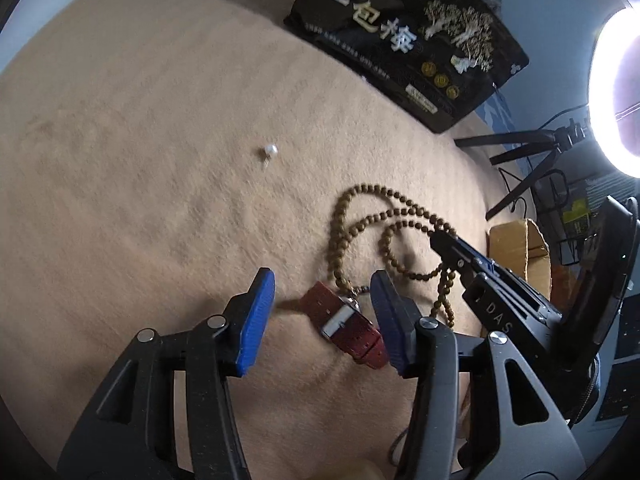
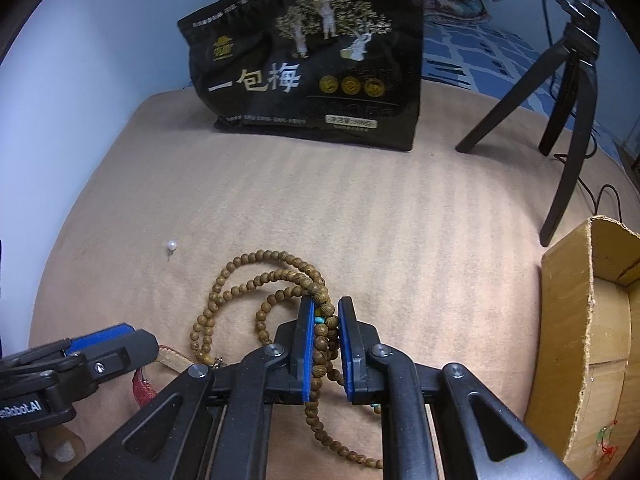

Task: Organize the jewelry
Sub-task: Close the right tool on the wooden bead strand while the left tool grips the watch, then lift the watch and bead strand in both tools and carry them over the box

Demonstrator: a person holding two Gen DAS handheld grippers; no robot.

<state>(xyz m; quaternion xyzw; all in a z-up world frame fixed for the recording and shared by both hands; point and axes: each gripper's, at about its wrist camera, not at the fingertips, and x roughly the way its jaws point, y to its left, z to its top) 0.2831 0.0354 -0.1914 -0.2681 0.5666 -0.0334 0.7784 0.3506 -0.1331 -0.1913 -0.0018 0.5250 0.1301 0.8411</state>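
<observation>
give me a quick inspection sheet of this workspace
surface: tan cloth, faintly striped
job's things: bead string looped on cloth; red watch; pearl pin lying apart; cardboard box at right
clutter: black snack bag at back
grippers: right tongs shut on bead string; left tongs open over watch
cables: black cable by tripod
surroundings: ring light, blue patterned fabric
</observation>
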